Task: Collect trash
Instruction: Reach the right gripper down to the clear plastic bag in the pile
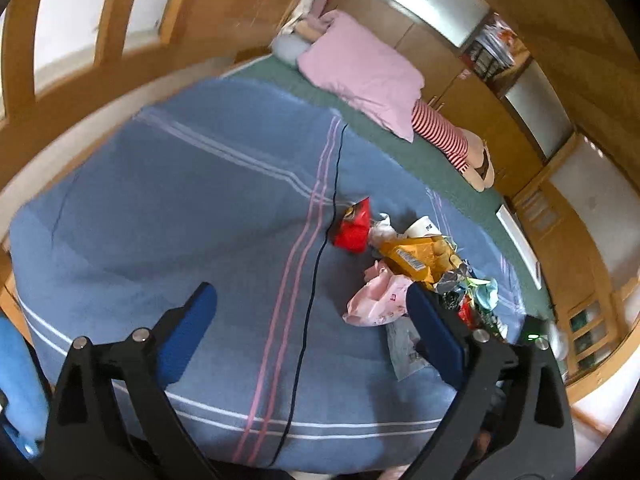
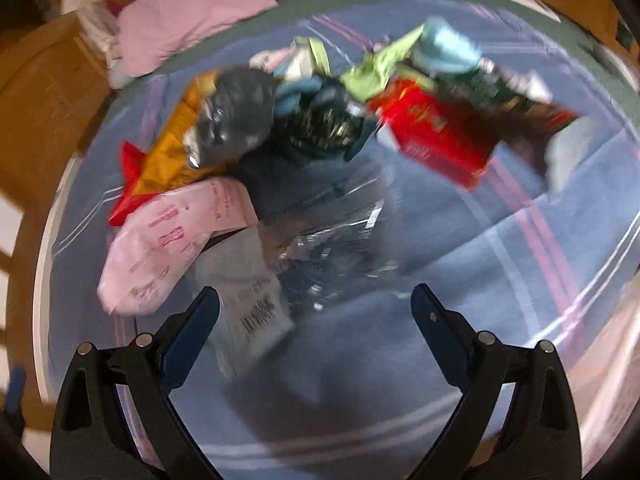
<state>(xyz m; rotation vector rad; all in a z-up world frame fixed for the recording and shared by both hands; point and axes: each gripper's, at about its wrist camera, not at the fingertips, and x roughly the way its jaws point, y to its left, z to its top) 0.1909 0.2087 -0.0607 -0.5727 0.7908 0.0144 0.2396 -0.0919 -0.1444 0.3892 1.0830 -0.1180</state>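
Right fingers [image 2: 204, 312] wide apart, empty, above trash [image 2: 320, 128]

Bare blanket [image 1: 180, 220] left of the black cord [image 1: 320, 248]; trash pile [image 1: 420, 264] crowds its right.

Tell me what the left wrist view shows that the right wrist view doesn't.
Left wrist only: a black cable running across the blue blanket, and wooden cabinets behind the bed.
Right wrist only: a barcoded wrapper and clear crumpled plastic near its open gripper.
Both: pink pillow, pink bag, orange snack bag.
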